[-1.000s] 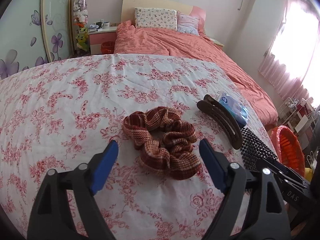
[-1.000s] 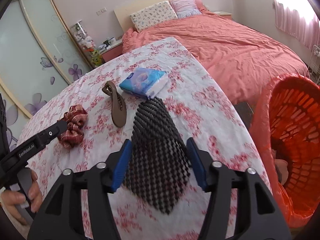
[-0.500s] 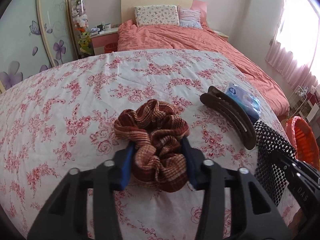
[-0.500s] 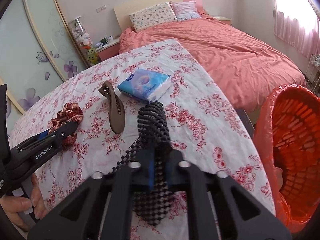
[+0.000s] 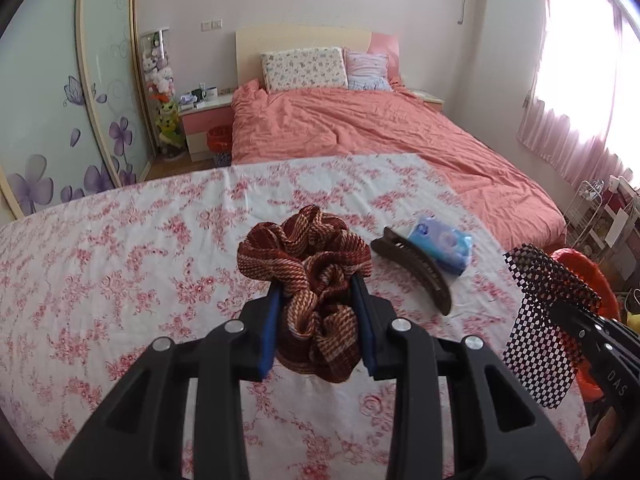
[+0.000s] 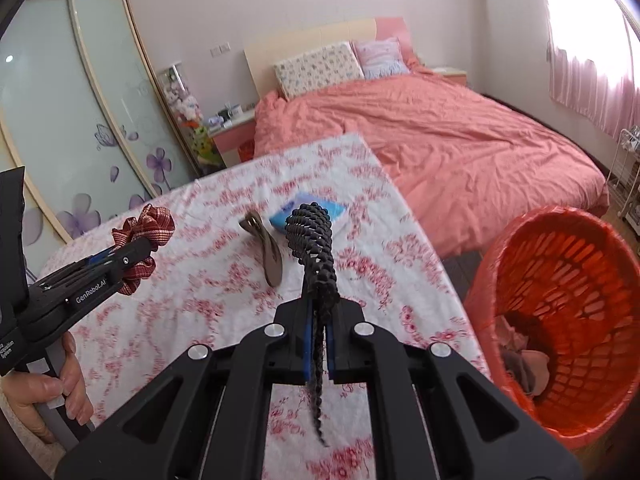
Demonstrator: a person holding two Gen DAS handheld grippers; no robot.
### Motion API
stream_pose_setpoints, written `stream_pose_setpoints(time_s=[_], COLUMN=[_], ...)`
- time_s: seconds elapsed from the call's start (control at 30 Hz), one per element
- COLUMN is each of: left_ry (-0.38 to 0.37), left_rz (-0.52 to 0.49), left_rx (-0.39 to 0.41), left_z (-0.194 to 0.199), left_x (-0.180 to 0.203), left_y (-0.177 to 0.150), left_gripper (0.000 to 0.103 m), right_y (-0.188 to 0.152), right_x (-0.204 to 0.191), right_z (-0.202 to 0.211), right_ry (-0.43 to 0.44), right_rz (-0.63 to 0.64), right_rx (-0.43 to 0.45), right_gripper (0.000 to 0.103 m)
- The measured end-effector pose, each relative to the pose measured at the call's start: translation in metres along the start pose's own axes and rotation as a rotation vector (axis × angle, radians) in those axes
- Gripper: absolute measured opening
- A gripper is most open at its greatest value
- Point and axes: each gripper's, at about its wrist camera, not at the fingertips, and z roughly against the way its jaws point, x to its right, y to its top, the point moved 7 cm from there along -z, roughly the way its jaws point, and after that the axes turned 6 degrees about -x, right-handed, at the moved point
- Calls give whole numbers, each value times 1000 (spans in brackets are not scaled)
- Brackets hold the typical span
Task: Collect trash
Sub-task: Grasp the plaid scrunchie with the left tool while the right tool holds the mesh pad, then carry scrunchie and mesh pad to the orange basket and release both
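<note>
While the floral-clothed table (image 5: 120, 264) fills both views, the orange trash basket (image 6: 560, 320) stands off its edge at four o'clock in the right wrist view, with crumpled scraps inside. The right gripper (image 6: 318, 340) is clenched on a black mesh strip (image 6: 314, 240) raised off the cloth. The left gripper (image 5: 318, 332) grips a red plaid scrunchie (image 5: 304, 256), also lifted. A brown hair claw (image 5: 416, 272) and blue tissue pack (image 5: 444, 244) lie touching at one o'clock of the scrunchie.
</note>
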Motion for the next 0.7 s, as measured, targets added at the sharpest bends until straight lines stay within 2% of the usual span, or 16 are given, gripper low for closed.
stream_pose_setpoints(time_s=[0.33,0.7], left_ry=[-65,-192], left_rz=[-57,-171], left_rx=[58,95], left_z=[56,93], left_x=[53,146], left_y=[4,-6], left_gripper=[33,33], right_y=[10,9], right_x=[14,81], right_z=[67,118], right_ry=[-40,-123], right_rz=[5,-84], right_rx=[129,237], right_gripper=[5,5])
